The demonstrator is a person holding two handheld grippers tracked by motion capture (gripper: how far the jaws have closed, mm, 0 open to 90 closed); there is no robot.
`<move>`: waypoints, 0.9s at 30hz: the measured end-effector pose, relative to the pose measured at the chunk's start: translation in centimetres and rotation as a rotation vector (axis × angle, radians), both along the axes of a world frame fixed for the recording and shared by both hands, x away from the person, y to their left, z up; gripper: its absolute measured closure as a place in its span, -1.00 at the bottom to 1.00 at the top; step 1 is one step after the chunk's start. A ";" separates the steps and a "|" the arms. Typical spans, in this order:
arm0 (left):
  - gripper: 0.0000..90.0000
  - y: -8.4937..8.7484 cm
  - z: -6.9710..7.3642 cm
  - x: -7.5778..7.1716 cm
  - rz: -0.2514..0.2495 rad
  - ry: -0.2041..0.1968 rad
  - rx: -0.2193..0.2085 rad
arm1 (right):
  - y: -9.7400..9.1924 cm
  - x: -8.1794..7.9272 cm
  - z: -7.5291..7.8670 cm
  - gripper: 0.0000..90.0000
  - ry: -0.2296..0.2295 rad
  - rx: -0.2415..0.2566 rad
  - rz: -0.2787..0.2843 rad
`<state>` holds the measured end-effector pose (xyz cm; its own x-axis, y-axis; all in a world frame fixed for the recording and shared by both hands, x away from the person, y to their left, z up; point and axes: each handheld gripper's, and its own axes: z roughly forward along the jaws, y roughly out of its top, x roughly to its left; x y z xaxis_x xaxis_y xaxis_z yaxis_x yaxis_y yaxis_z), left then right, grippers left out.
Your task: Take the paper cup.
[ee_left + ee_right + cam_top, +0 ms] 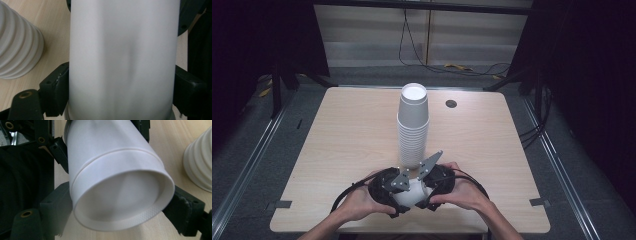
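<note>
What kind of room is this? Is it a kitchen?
Probably not a kitchen. It looks like a recording workroom: one bare wooden table, black curtains around it, loose cables on the floor behind, and a stack of paper cups.

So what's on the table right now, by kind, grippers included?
Tall stack of nested white paper cups: 1
White cups held between the grippers: at least 2, nested, judging by the seam in the right gripper view
Grippers: 2, left gripper and right gripper
Total: 5

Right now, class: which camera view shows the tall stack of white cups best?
The high view: the whole stack of cups stands upside down on the table. The left gripper view and right gripper view catch just its ribbed edge.
</note>
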<state>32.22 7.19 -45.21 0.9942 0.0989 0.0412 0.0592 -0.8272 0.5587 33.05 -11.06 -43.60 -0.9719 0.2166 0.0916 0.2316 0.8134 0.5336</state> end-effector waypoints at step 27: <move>-0.66 -0.2 -0.2 -0.6 -0.035 -0.024 -0.009 | 0.8 -0.3 -0.5 -0.50 0.052 0.015 0.047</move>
